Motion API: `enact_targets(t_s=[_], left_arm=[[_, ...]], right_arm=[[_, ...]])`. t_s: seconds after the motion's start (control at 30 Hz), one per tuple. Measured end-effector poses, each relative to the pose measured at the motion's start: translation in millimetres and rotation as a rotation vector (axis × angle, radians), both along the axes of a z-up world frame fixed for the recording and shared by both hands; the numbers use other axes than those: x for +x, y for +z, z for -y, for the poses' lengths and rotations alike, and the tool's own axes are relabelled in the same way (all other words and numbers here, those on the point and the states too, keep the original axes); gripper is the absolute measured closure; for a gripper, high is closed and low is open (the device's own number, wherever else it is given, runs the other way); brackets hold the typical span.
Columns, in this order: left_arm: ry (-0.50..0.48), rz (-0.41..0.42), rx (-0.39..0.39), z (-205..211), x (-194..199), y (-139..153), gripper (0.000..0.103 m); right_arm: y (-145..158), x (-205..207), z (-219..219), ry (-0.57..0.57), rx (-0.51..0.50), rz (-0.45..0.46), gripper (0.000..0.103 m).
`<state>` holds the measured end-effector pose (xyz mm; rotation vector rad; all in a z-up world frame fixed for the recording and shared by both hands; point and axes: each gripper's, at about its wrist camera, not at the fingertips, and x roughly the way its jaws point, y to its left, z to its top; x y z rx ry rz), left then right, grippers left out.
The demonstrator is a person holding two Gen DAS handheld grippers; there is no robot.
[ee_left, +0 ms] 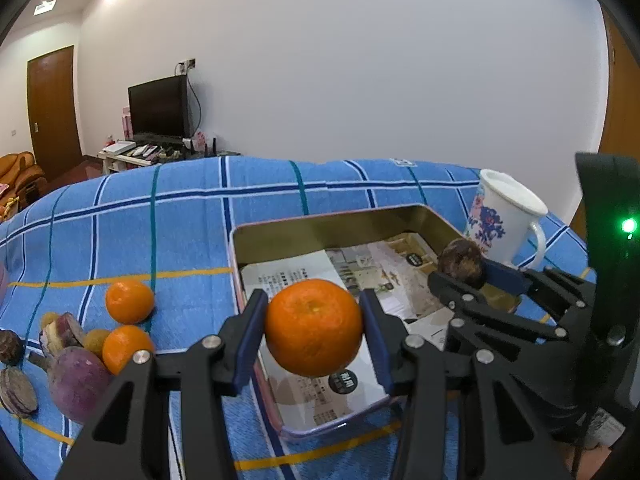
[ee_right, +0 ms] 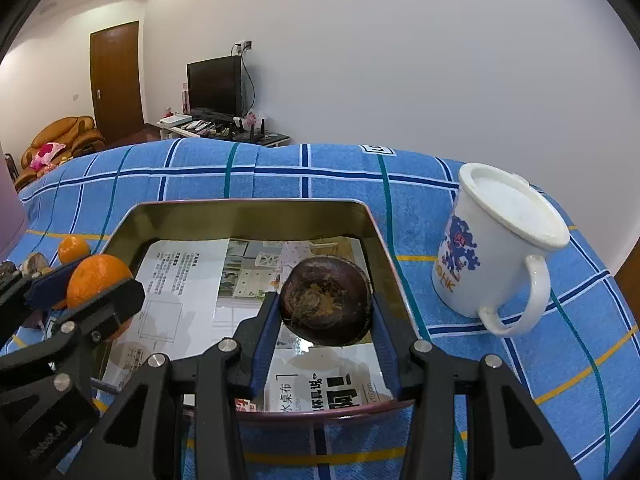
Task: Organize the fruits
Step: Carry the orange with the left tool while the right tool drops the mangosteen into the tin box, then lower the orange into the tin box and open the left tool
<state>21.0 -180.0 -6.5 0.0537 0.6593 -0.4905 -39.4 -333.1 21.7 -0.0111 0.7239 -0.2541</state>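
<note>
My left gripper [ee_left: 314, 326] is shut on an orange mandarin [ee_left: 314, 326] and holds it above the near left part of a metal tin [ee_left: 320, 222] lined with printed paper. My right gripper [ee_right: 325, 306] is shut on a dark brown round fruit [ee_right: 325, 306] above the tin's [ee_right: 248, 206] near right part. The right gripper with its fruit [ee_left: 462, 262] shows at the right in the left wrist view. The left gripper with the mandarin [ee_right: 98, 280] shows at the left in the right wrist view.
On the blue plaid cloth left of the tin lie two mandarins [ee_left: 129, 301], a purple root vegetable [ee_left: 78, 382], small tan fruits [ee_left: 95, 340] and dark brown pieces [ee_left: 16, 390]. A white flowered mug [ee_right: 500, 248] stands right of the tin.
</note>
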Motion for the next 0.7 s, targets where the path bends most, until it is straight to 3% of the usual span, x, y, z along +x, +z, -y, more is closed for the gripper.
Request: enact_targets(t_s=[0.4,0.5,0.7], left_arm=[[0.013,0.001,0.018,3.0,0.6,-1.1,0.053],[0.033,0.045,0.019,3.3,-4.6,2.5,0.042],[0.075,0.081,0.006,-4.9,-9.0,8.2,0.024]], right_arm=[[-3.6,2.3,7.7,0.013,0.054,-0.008,0.055],[-3.7,2.4,7.0,0.01,0.057,-0.003,0.045],[-1.2,-0.1,13.7,0.006,0.116,0.028,0.041]])
